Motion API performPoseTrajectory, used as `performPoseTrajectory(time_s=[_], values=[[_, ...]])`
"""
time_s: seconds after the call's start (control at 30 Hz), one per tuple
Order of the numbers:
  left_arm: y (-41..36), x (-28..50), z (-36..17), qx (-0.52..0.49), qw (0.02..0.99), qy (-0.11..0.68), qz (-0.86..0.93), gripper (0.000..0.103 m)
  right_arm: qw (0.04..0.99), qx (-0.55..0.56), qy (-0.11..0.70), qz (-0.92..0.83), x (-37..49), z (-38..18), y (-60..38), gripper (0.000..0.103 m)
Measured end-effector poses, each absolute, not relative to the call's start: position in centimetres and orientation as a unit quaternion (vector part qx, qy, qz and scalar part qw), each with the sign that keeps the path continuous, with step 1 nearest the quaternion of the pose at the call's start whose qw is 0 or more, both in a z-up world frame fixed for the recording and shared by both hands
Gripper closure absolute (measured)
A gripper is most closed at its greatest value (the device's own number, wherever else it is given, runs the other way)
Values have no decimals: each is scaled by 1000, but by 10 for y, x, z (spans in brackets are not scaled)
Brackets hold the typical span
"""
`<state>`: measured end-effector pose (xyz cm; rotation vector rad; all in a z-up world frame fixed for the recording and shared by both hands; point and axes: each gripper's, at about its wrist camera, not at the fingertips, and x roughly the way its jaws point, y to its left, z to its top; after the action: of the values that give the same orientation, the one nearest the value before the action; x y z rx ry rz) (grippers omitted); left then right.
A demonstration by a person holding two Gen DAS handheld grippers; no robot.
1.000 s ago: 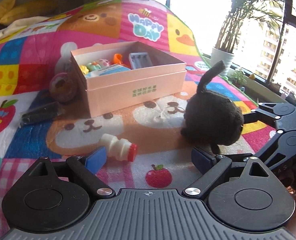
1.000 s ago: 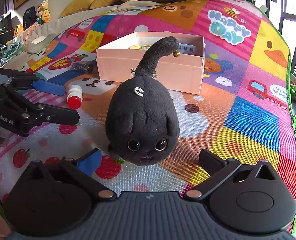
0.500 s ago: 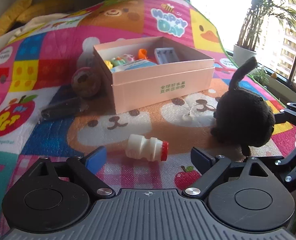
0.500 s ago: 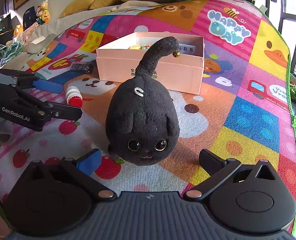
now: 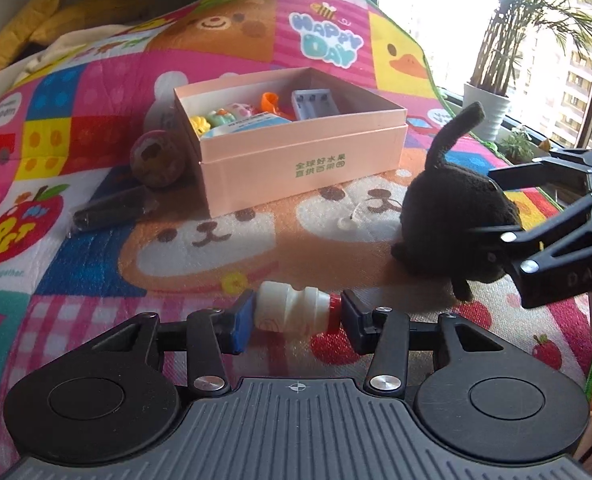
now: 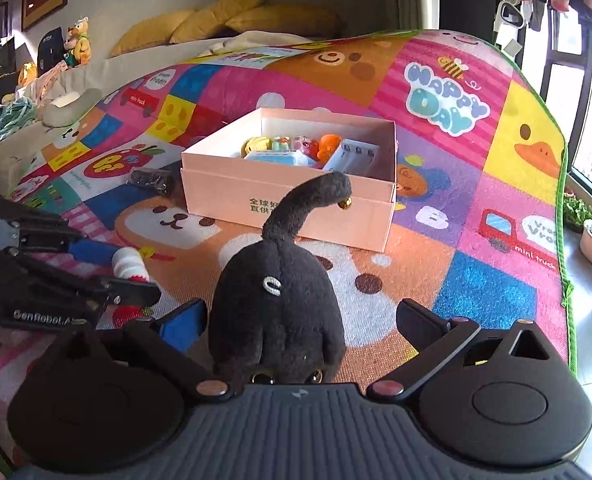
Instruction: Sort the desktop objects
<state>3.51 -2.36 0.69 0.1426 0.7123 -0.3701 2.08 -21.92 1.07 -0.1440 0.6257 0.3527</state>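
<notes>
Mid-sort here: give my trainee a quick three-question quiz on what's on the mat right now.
1. True or false: the plush cat lies inside the pink box.
2. What sits between the pads of the left tool: A) white bottle, B) spoon, C) cup?
3. What colour is the bottle's cap?
Key: 1 false, it sits on the mat; 2 A, the jaws are closing on it; 3 red.

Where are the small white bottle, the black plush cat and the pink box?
small white bottle [image 5: 291, 312], left wrist view, on its ribbed body.
black plush cat [image 6: 275, 304], right wrist view, on its back.
pink box [image 5: 304, 164], left wrist view, on its front wall.
</notes>
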Motion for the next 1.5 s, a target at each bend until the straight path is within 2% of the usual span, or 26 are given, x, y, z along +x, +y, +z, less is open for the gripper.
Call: performPoseTrajectory(time_s=[0.07, 0.1, 0.13, 0.17, 0.33, 0.43, 0.57, 0.7, 0.8, 0.93, 1.1, 1.13, 1.17, 1.2, 1.23, 1.4, 1.5], values=[[-25, 28, 7, 69, 920, 344, -176, 53, 930, -73, 311, 184, 23, 13, -215, 18], [-26, 25, 8, 70, 921, 342, -174, 54, 926, -73, 318, 191, 25, 14, -213, 30], [-26, 22, 10, 71, 922, 339, -173, 54, 921, -74, 328, 195, 26, 14, -211, 37], [-26, 18, 12, 70, 924, 335, -172, 55, 917, -74, 339, 198, 28, 15, -210, 38], [-21, 4, 30, 74, 935, 308, -161, 55, 909, -39, 363, 202, 18, 33, -219, 39], [-17, 1, 44, 75, 942, 289, -151, 59, 912, -25, 354, 207, 4, 52, -230, 40], [-21, 1, 74, 90, 953, 246, -151, 59, 930, -24, 306, 204, -13, 91, -241, 40], [-28, 15, 110, 104, 964, 190, -156, 59, 959, -22, 221, 178, -9, 151, -253, 40], [-36, 43, 127, 96, 969, 162, -158, 59, 969, 1, 184, 167, 13, 180, -262, 39], [-51, 98, 124, 89, 969, 154, -171, 60, 961, 35, 206, 184, 71, 188, -259, 39], [-38, 154, 96, 29, 962, 211, -168, 58, 949, 40, 258, 175, 159, 162, -235, 39], [-33, 153, 90, 28, 962, 216, -166, 50, 942, 46, 277, 181, 175, 152, -230, 39], [-27, 150, 83, 28, 962, 221, -160, 33, 934, 48, 297, 192, 190, 143, -226, 39], [-21, 146, 78, 28, 962, 226, -153, 22, 925, 48, 319, 199, 202, 130, -221, 36], [-13, 140, 73, 24, 961, 233, -145, 2, 921, 53, 333, 196, 209, 121, -218, 36], [26, 111, 46, -17, 948, 292, -129, 0, 938, 34, 298, 175, 190, 106, -219, 32], [37, 93, 33, -2, 949, 302, -89, 0, 948, -10, 268, 171, 154, 106, -216, 31]])
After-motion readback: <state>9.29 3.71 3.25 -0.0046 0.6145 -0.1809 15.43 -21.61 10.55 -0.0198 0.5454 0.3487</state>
